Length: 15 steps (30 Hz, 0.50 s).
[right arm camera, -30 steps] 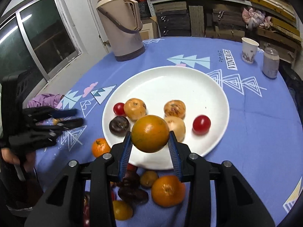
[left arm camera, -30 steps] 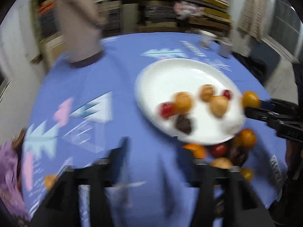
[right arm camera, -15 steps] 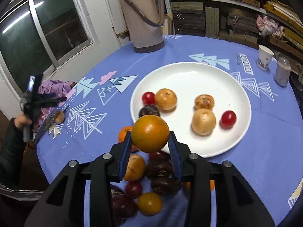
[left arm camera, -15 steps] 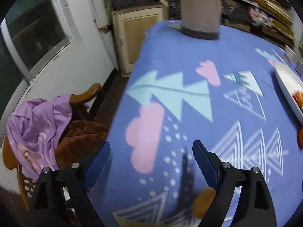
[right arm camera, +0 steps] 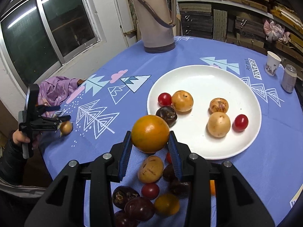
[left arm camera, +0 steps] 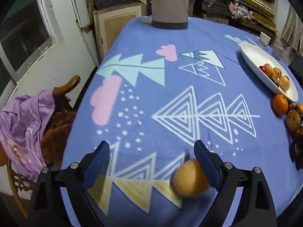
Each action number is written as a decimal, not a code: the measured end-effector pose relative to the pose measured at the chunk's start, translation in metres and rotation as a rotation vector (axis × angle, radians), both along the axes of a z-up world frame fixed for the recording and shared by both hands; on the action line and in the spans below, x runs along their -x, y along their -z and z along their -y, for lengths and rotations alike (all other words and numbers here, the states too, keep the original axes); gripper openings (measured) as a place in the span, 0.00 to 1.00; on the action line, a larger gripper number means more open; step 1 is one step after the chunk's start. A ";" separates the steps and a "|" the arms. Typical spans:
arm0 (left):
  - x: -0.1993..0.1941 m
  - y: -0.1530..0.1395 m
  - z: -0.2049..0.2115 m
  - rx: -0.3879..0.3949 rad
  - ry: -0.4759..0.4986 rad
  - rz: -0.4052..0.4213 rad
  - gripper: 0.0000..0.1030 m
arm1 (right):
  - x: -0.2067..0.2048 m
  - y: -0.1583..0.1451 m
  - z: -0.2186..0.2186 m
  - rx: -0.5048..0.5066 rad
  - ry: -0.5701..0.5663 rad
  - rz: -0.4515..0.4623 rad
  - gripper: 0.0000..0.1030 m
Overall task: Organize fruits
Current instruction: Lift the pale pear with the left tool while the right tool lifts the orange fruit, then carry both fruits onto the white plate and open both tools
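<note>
— What have you got in each gripper?

— My right gripper (right arm camera: 150,147) is clamped on a big orange fruit (right arm camera: 150,133), one blue pad on each side of it. It hangs above the near edge of the worktop (right arm camera: 274,160), over a loose heap of fruit (right arm camera: 151,189): a tan one, small red ones, dark purple ones and a yellow-orange one, all lying on the blue patterned cloth.

— And the left?

— My left gripper (left arm camera: 151,160) has its jaws spread wide and holds nothing. A small tan fruit (left arm camera: 190,177) sits on the cloth just inside the right-hand finger; it looks blurred, and I cannot tell whether the pad touches it. From the right wrist view the same gripper (right arm camera: 56,118) shows at the far left edge of the worktop, with that fruit (right arm camera: 66,127) at its tips.

— Where is the plate?

— The white plate (right arm camera: 208,75) lies just beyond the fruit I carry. On it are two red cherry tomatoes, three tan-orange fruits and one dark brown one, grouped in the near half. From the left wrist view the plate (left arm camera: 251,56) is off to the right, with an orange (left arm camera: 279,104) just beside its near rim.

— Anything further out?

— A beige thermos (right arm camera: 154,17) stands at the far side of the worktop, and a paper cup (right arm camera: 272,63) and a can (right arm camera: 288,78) stand near the right edge. A purple cloth (left arm camera: 20,124) is draped over a wooden chair (left arm camera: 70,83) beside the worktop on the left.
</note>
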State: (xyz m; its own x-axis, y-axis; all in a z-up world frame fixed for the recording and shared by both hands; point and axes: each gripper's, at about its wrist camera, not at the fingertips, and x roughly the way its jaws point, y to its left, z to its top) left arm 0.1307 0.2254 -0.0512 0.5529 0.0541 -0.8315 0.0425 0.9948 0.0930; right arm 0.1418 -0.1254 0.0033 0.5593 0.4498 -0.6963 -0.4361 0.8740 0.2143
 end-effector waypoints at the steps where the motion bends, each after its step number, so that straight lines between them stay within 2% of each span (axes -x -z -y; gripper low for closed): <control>1: 0.001 -0.001 0.001 -0.005 0.002 0.007 0.89 | 0.001 -0.001 0.002 0.000 0.003 0.002 0.37; 9: 0.029 -0.027 0.011 0.014 0.037 0.056 0.89 | 0.009 0.000 0.003 -0.007 -0.001 0.001 0.37; 15: 0.037 -0.002 0.026 0.042 0.057 -0.008 0.88 | 0.016 0.001 -0.001 -0.007 -0.011 0.000 0.37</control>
State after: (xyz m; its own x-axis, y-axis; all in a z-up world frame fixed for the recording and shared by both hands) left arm 0.0942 0.1998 -0.0491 0.5478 -0.0130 -0.8365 0.1002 0.9937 0.0502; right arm 0.1263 -0.1248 0.0023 0.5540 0.4610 -0.6932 -0.4461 0.8674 0.2204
